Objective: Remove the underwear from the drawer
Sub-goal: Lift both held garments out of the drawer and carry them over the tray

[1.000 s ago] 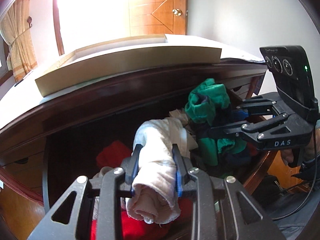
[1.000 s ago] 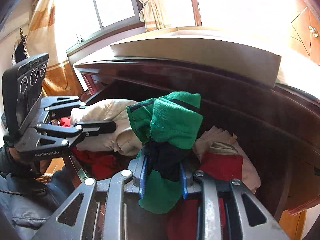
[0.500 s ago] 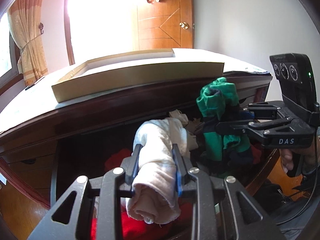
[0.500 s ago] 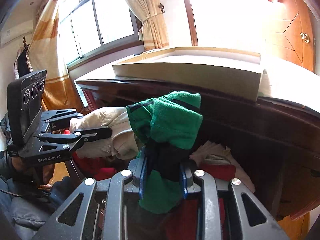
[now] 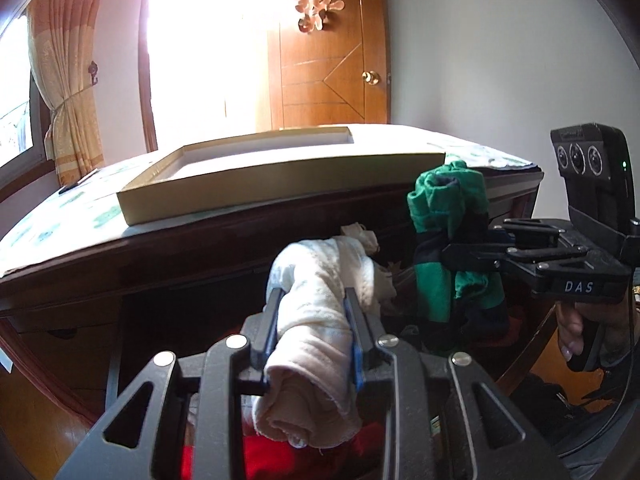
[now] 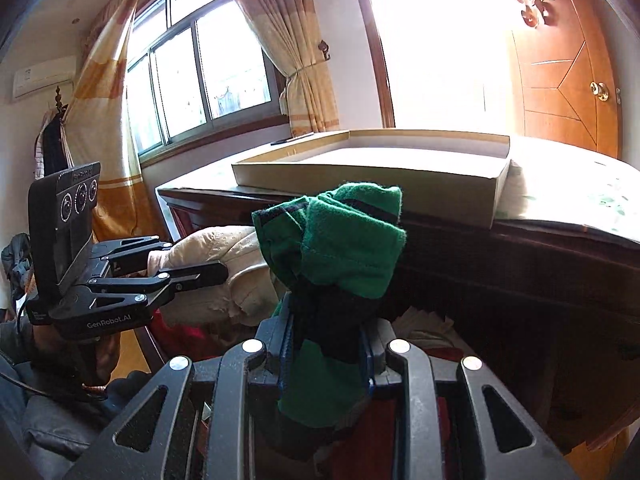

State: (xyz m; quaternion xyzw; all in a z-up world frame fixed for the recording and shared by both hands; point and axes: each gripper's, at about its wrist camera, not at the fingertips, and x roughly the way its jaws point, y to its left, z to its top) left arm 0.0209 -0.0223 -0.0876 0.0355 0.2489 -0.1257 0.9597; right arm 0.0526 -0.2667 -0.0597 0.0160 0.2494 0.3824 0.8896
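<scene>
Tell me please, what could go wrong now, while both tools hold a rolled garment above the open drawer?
1. The white roll hangs loose below the left tool; its tail may catch the red clothes still in the drawer.
2. The green roll stands tall above the right tool and could unroll or slip out.
3. The two tools are close together and could bump.

Blown-out window (image 5: 208, 60) glare, dim drawer (image 5: 192, 320), fisheye warp

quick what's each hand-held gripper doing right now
Left hand-held gripper: closed on the cream rolled garment.
Right hand-held gripper: closed on the green and navy garment.
</scene>
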